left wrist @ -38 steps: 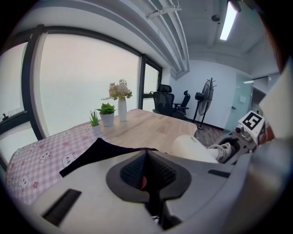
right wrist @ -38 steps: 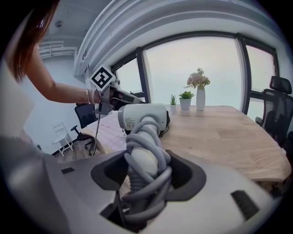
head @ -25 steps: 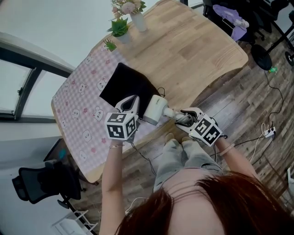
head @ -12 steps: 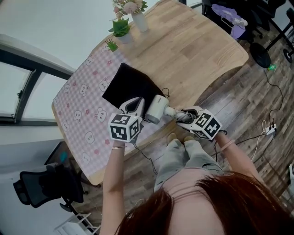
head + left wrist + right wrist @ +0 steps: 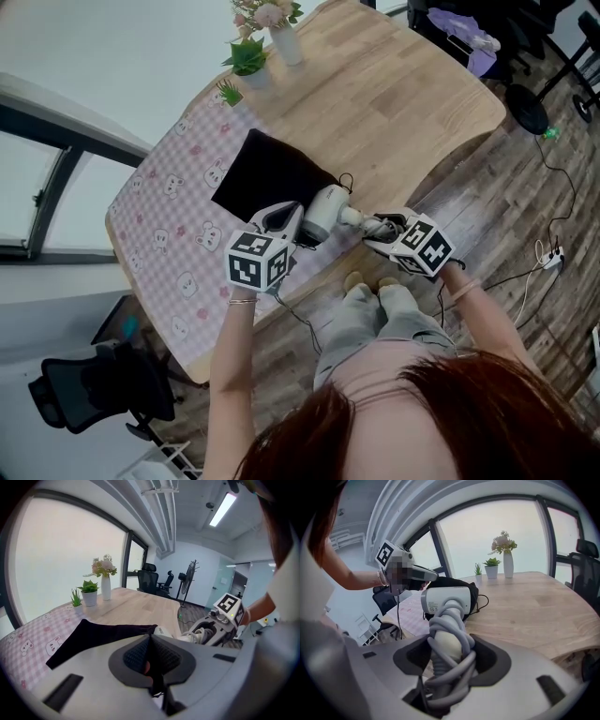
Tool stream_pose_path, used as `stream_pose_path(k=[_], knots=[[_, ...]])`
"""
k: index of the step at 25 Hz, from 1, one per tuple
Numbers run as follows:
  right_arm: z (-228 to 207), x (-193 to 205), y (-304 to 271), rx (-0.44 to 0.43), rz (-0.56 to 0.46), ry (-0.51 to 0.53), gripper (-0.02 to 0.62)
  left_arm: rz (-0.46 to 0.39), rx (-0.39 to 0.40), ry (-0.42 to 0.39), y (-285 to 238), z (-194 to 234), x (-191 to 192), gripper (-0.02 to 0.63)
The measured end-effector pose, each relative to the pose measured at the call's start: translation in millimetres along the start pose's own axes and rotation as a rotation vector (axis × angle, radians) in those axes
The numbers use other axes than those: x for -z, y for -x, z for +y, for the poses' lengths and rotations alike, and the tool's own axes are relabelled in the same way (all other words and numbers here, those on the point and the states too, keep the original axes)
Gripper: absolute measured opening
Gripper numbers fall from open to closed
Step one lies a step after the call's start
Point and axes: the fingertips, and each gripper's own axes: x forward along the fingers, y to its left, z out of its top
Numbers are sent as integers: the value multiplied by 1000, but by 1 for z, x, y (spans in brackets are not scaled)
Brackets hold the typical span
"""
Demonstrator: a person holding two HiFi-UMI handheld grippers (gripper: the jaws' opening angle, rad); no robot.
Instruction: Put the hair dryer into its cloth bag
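The black cloth bag [image 5: 267,173] lies half on the pink cloth, half on bare wood. My left gripper [image 5: 292,217] is shut on the bag's near edge and lifts it a little; in the left gripper view [image 5: 150,641] the dark fabric [image 5: 103,637] spreads away from the closed jaws. The white hair dryer [image 5: 323,211] hangs in my right gripper [image 5: 373,225], which is shut on its handle, with the grey cord wound round it [image 5: 450,644]. The dryer's head [image 5: 445,599] sits right at the bag's raised edge [image 5: 445,581]. Whether it is inside is hidden.
A pink checked cloth with bears [image 5: 169,225] covers the left of the wooden table [image 5: 394,103]. A flower vase [image 5: 281,37] and small potted plants [image 5: 246,58] stand at the far end. The bag's drawstring loop [image 5: 347,180] lies on the wood. The table's near edge runs just below both grippers.
The right gripper has carried the dryer a little further toward the bag, so its head now meets the bag's edge. The left gripper stays shut on the bag and has tilted slightly.
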Motion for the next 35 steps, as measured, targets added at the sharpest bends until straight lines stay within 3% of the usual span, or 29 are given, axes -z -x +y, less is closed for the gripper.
stream_pose_path(k=[17, 35], knots=[[8, -14, -23, 109, 31, -24, 239, -29, 106, -11, -1, -8, 1, 17], [1, -30, -41, 48, 53, 16, 239, -64, 27, 82, -5, -9, -8, 17]])
